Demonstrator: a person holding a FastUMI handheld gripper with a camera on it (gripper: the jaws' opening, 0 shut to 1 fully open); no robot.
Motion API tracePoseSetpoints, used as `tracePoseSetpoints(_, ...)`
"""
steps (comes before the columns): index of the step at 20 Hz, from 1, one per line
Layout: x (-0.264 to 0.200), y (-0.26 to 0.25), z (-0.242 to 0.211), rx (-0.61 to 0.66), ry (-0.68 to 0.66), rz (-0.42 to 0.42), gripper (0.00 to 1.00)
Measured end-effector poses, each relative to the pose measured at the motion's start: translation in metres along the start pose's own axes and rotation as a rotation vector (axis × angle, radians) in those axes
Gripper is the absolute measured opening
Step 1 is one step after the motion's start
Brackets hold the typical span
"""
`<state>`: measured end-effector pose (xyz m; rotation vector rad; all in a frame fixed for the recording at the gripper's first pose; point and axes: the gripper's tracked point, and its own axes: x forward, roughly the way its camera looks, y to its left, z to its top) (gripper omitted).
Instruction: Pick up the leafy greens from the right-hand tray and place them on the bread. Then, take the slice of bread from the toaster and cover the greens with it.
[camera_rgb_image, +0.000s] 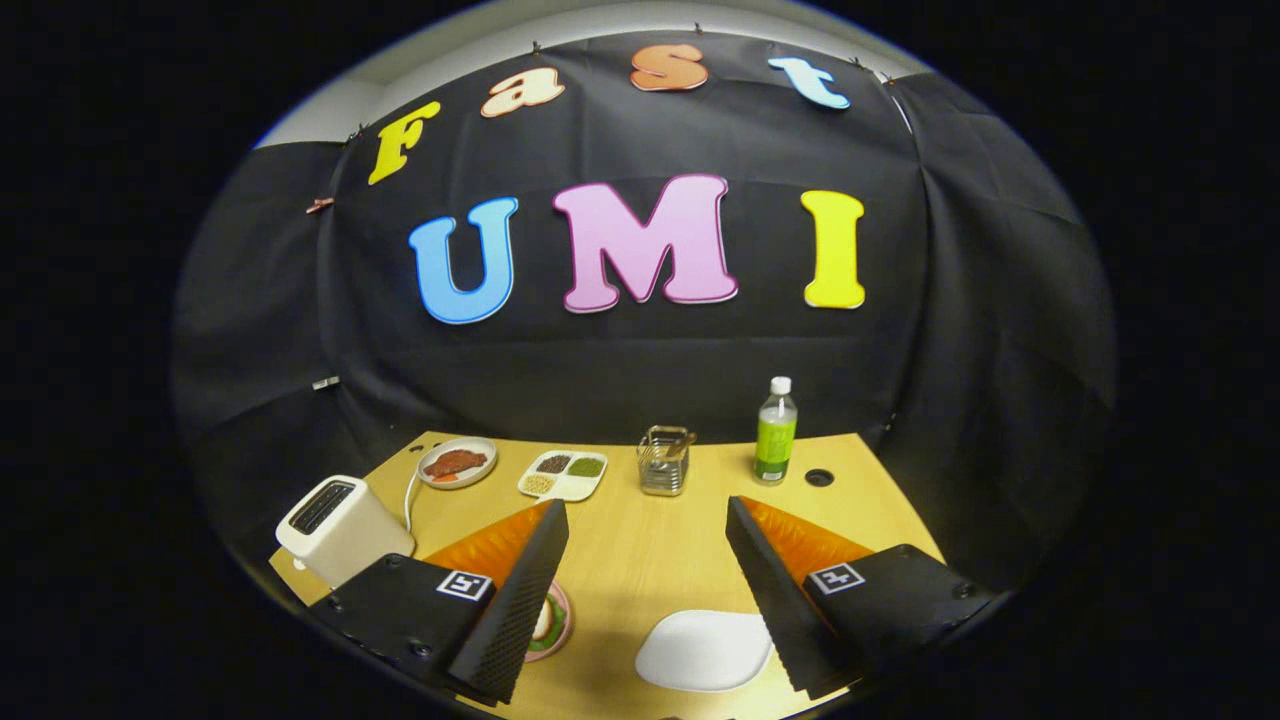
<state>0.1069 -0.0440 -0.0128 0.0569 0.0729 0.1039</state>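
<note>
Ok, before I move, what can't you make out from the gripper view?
- Toaster slot: too dark to tell whether bread sits inside.
- Pink-rimmed plate: mostly hidden behind the left finger of the open gripper; contents unclear.
- White tray: part hidden by the right finger.
- Divided dish: fillings too small to identify.

Sharp fisheye view, edges bowed; bright overhead light, soft shadows on table (640, 560).

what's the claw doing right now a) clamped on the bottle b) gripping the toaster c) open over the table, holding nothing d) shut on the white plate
c: the claw is spread wide with bare table between its fingers; the bottle stands far beyond them.
</note>
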Motion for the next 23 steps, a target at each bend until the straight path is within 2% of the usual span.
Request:
tracePoseSetpoints(5,-0.05,-0.024,0.031,0.024,-0.108,-0.062,0.98)
tracePoseSetpoints(10,-0.08,-0.047,0.021,-0.079,-0.1,-0.127,0.98)
tracePoseSetpoints(16,-0.066,-0.049,0.011,-0.017,-0.062,-0.136,0.98)
tracePoseSetpoints(23,-0.051,-0.038,0.008,-0.032,-0.019,-0.117,0.98)
